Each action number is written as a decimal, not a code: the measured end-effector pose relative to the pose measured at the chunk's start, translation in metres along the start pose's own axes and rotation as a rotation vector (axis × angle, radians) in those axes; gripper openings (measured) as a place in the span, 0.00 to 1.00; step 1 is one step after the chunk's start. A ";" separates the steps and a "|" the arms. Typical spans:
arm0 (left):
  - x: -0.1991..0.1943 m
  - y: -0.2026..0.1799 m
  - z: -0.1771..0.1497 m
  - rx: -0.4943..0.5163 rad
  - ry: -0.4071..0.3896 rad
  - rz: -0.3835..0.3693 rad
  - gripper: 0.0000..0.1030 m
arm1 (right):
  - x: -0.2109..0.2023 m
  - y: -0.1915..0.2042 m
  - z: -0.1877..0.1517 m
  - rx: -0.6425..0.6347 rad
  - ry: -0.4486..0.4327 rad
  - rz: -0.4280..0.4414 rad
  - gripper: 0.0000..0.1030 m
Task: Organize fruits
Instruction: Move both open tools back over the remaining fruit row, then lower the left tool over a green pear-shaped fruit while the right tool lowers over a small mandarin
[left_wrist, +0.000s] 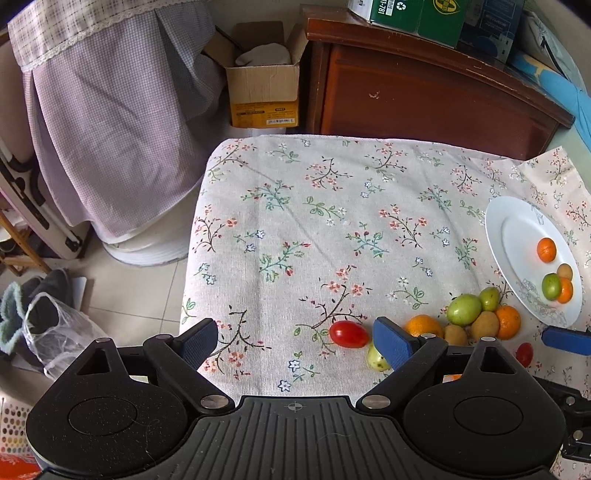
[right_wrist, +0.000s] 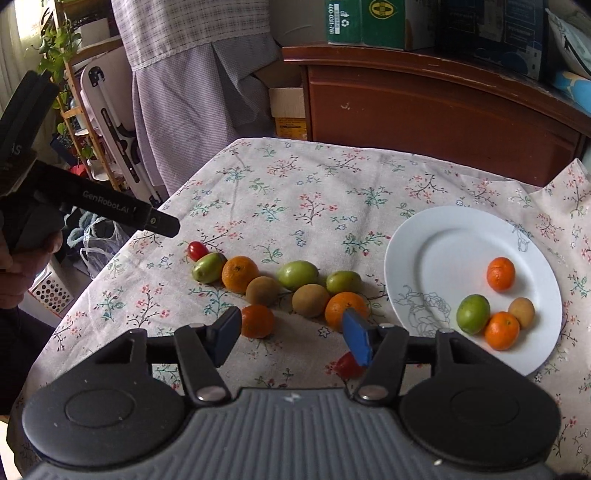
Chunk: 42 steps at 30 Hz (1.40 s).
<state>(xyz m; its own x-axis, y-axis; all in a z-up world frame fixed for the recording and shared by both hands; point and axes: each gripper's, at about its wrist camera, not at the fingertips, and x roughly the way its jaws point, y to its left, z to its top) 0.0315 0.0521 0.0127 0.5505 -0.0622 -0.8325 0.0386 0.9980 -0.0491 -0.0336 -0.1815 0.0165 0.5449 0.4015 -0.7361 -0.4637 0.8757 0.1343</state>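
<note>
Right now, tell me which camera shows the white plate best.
The right wrist view: the white plate sits whole and unobstructed, its four fruits distinct. The left wrist view shows the plate squeezed against the right edge, foreshortened, though the same fruits remain visible.

Soft, even daylight in both views, nothing dim. Fruit on the white plate (right_wrist: 424, 236) drops faint shadows toward the plate's left. Brightest spot is the blown-out upper left corner, far from the plate. Heavy fisheye bending plus dark vignette at the corners; center stays sharp.
</note>
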 end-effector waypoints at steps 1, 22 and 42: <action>0.001 0.001 0.000 -0.004 -0.001 0.006 0.90 | 0.002 0.003 0.000 -0.007 0.004 0.006 0.56; 0.031 -0.009 0.000 -0.137 0.044 -0.084 0.75 | 0.038 0.018 -0.005 -0.020 0.076 0.060 0.32; 0.019 -0.020 -0.004 -0.110 -0.009 -0.189 0.28 | 0.039 0.013 -0.004 0.017 0.058 0.037 0.24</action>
<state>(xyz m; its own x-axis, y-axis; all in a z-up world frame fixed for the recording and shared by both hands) 0.0380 0.0308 -0.0045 0.5495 -0.2477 -0.7979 0.0510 0.9632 -0.2639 -0.0214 -0.1559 -0.0131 0.4859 0.4176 -0.7678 -0.4707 0.8652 0.1727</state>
